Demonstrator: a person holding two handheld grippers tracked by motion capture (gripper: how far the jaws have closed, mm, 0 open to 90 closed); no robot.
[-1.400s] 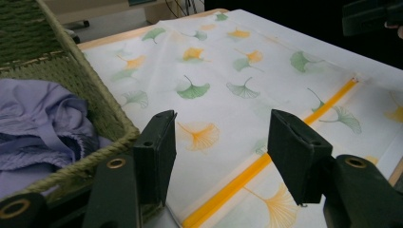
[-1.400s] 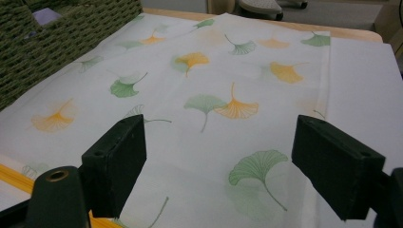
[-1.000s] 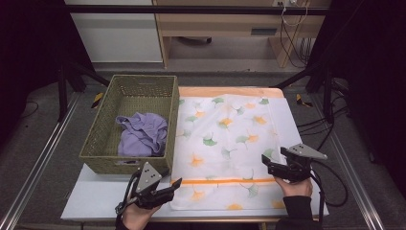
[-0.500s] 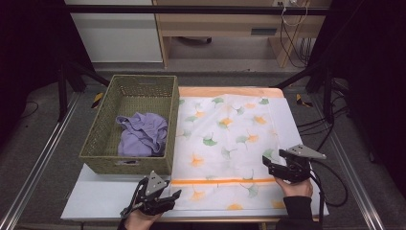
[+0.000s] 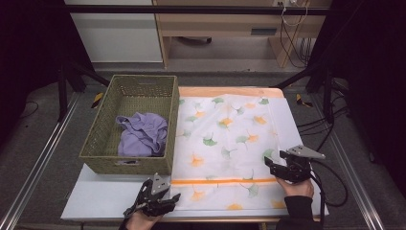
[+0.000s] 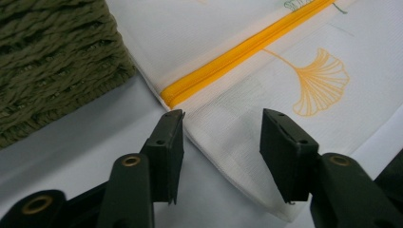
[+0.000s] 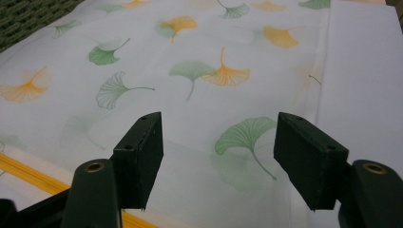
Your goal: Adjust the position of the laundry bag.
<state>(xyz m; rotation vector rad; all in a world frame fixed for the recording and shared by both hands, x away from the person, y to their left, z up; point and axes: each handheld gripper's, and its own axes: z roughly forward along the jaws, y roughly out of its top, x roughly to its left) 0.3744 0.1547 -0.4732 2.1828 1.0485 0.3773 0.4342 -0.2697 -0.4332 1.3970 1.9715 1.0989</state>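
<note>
Grasping comes next, we judge: both claws are set over the near end of the leaf-printed mesh bag (image 5: 225, 143), which lies flat on the table (image 5: 100, 196) ahead of them, its left edge just beside the woven basket (image 5: 98, 143).

Our left gripper (image 5: 165, 199) sits low at the bag's near left corner. Its jaws stand about half apart and have just been closing; in the left gripper view the bag's corner edge (image 6: 228, 142) lies between them, but the pads do not press on it, so it holds nothing. The orange zipper (image 6: 237, 52) ends just ahead of the left jaw.

Our right gripper (image 5: 274, 165) hovers over the bag's near right part, jaws wide and likewise narrowing, with cloth under them and nothing gripped.

The next move, as we read it, calls for lowering each claw until one pad slides under the thin mesh, then pinching the edge without dragging the bag.

A purple garment (image 5: 142, 135) lies in the basket, beyond the left claw.

We can read no brand, label or writing anywhere; the ginkgo leaves (image 7: 223, 71) are print only.
</note>
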